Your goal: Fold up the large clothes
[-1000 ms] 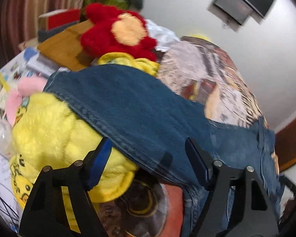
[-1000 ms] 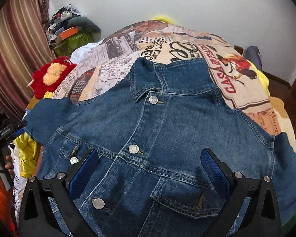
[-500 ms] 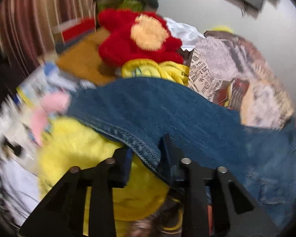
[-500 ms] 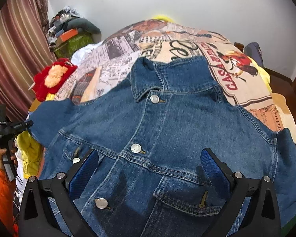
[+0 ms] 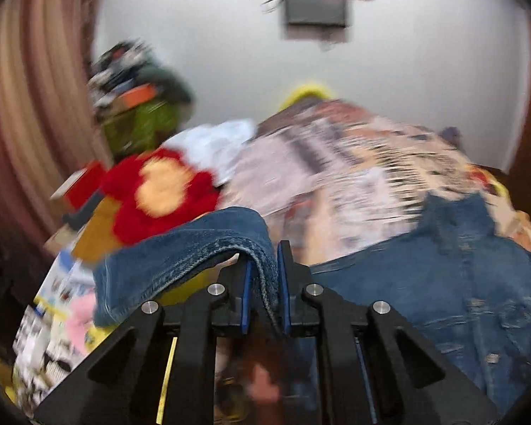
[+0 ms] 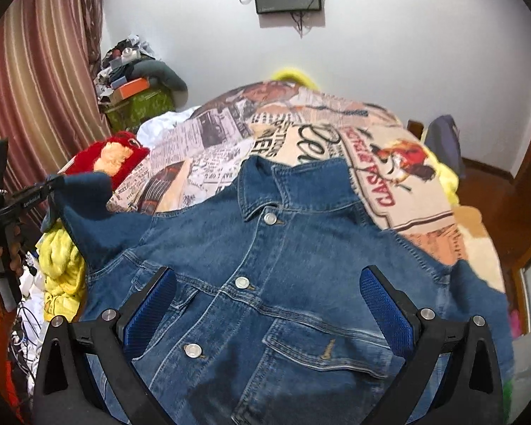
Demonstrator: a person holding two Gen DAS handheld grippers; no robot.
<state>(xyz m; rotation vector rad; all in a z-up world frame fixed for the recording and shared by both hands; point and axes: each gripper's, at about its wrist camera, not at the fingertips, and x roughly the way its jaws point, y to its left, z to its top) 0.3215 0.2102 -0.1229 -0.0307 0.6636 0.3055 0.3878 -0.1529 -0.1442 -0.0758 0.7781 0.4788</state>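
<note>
The left gripper is pinching a fold of the denim jacket's sleeve, its blue pads having just closed on the cloth. The sleeve is draping over and to the left of the jaws, its hem hanging loose. The rest of the denim jacket is lying to the right on the printed bedspread. A red plush toy is sitting ahead, left of the gripper. The picture is blurring.
</note>
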